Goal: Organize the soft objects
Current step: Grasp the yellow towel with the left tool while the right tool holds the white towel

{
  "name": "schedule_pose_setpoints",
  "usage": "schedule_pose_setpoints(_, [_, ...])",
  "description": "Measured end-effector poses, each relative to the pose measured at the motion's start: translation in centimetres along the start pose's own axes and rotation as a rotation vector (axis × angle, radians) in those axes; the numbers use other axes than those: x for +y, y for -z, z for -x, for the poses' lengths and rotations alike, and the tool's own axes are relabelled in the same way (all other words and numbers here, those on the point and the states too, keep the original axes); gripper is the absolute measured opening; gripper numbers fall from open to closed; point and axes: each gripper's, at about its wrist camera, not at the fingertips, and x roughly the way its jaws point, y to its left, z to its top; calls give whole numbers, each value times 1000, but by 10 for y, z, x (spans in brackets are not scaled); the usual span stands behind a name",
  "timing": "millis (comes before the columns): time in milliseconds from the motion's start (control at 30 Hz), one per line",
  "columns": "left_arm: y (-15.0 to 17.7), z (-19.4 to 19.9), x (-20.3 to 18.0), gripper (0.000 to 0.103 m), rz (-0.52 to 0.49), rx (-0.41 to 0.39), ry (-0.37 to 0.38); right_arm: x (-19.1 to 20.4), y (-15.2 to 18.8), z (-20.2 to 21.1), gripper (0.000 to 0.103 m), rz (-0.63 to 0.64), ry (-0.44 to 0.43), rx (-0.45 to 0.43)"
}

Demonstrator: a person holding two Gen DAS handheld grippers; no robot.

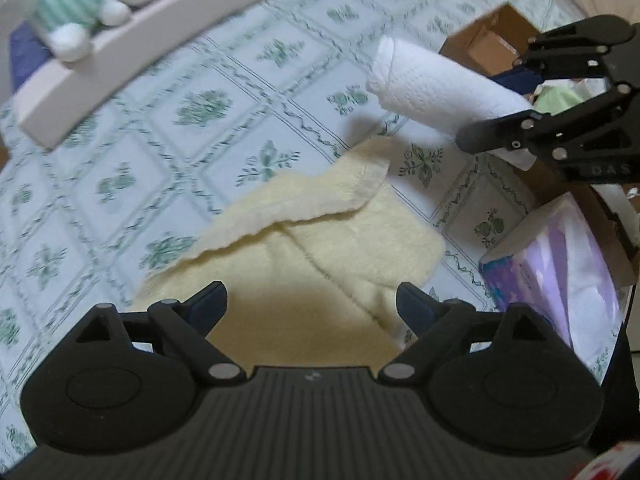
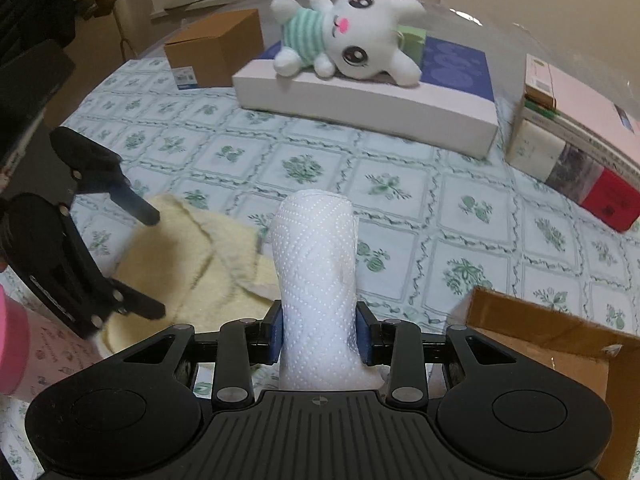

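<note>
A crumpled pale yellow towel (image 1: 320,232) lies on the green-patterned tablecloth (image 1: 160,128). My left gripper (image 1: 312,300) hangs open just above its near part, with nothing between the fingers. In the right wrist view the left gripper (image 2: 154,264) stands over the towel (image 2: 192,256). My right gripper (image 2: 320,336) is shut on a white paper towel roll (image 2: 316,264), whose free end points away over the table. From the left wrist view the roll (image 1: 432,88) is held off the cloth by the right gripper (image 1: 496,100). A white plush bunny (image 2: 352,40) lies on a flat white box (image 2: 360,108).
A closed cardboard box (image 2: 216,48) stands at the far left. Stacked boxes (image 2: 572,148) line the right side. An open cardboard box (image 2: 560,340) is at the near right. A purple tissue pack (image 1: 560,264) lies beside the towel.
</note>
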Motion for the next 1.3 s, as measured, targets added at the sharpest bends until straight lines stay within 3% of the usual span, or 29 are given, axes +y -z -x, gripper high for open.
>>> schedule_pose_setpoints(233, [-23,-35,-5,90,50,94,-12,-11,8,-11,36,-13,-9,-3])
schedule_pose_setpoints(400, [-19,-51,-14,74,-5,152,-45,-11,12,-11,36,-2,-12,-13])
schedule_pose_setpoints(500, [-15,-44,-10,46,-9,142,-47,-11,14,-6,36,-2,-12,-22])
schedule_pose_setpoints(533, [-14,-41,-8,26,1,138,-43,-11,15,-4,36,-4,-13,-25])
schedule_pose_setpoints(567, [-13,-37,-5,18,7,134,-46,-10,16,-1,36,-5,-13,-28])
schedule_pose_setpoints(700, [-6,-13,1,16,29,84,-99,-6,18,15,36,-7,-9,-44])
schedule_pose_setpoints(933, [-6,71,-11,16,139,-140,-111,10,21,61,36,-12,0,-87])
schedule_pose_setpoints(1300, [0,178,-84,16,169,-363,-104,43,43,159,36,-27,42,-183])
